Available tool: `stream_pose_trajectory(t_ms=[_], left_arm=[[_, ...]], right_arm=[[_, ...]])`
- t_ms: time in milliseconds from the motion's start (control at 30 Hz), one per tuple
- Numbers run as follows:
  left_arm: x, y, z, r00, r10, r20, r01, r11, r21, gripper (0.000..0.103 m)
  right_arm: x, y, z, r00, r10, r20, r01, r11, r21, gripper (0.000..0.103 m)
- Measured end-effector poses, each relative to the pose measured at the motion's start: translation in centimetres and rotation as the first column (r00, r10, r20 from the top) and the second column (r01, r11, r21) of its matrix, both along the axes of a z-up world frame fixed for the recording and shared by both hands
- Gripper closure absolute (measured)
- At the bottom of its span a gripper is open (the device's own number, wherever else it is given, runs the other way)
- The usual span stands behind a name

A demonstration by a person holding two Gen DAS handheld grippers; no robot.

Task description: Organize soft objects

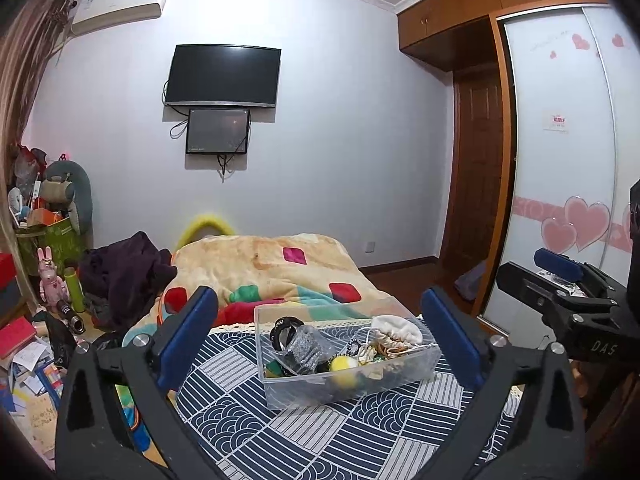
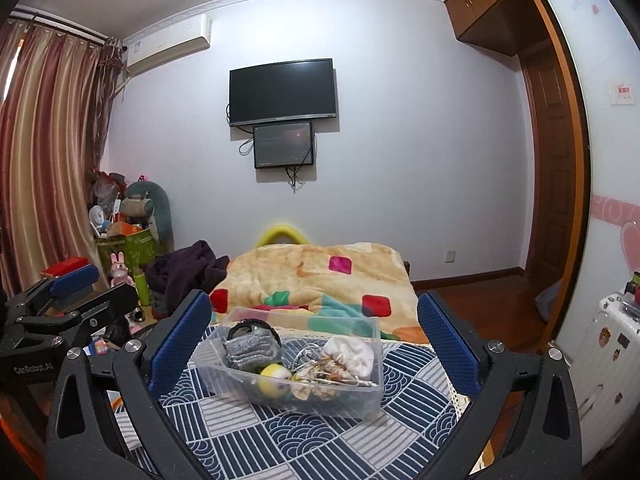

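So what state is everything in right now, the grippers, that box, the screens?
left gripper: open, empty
right gripper: open, empty
clear plastic box: lidless, holding small items
television: off
small screen: dim
wooden door: closed

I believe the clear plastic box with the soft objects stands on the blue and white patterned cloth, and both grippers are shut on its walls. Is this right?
Not quite. The clear plastic box does stand on the blue and white patterned cloth, but neither gripper is shut on it. In the left wrist view the left gripper is wide open, apart from the walls; the right wrist view shows the right gripper open too.
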State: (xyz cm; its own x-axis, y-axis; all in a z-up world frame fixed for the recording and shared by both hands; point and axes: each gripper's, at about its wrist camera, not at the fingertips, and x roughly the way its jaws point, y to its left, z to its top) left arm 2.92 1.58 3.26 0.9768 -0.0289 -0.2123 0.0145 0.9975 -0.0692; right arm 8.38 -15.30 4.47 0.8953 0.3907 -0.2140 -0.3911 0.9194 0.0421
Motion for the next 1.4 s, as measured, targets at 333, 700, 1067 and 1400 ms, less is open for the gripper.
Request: stream_pose_trajectory(t_ms=[333, 700, 1067, 1400], left_arm=[[-0.27, -0.38, 0.14, 1.000, -0.005, 0.007, 0.005, 1.000, 0.007, 0.000], [-0.47, -0.35, 0.41, 1.000, -0.008, 0.007, 0.008, 1.000, -0.001, 0.000], [-0.55, -0.40, 0.49, 1.000, -0.008, 0.006, 0.008, 1.000, -0.004, 0.000], [-0.66, -0.15, 0.65, 1.000, -0.015, 0.003, 0.015, 1.000, -0.020, 0.000]], right_arm=[[-0.02, -0.12, 0.29, 1.000, 0.002, 0.001, -0.002, 1.000, 0.004, 0.000], [0.02, -0.23, 0.51, 1.000, 0.003, 0.001, -0.003, 1.000, 0.007, 0.000], [0.00, -0.20, 0.75, 1.000, 0.002, 0.003, -0.002, 1.000, 0.011, 0.000], [-0.07, -0.17, 0.98, 1.000, 0.003, 0.007, -0.003, 1.000, 0.012, 0.000]])
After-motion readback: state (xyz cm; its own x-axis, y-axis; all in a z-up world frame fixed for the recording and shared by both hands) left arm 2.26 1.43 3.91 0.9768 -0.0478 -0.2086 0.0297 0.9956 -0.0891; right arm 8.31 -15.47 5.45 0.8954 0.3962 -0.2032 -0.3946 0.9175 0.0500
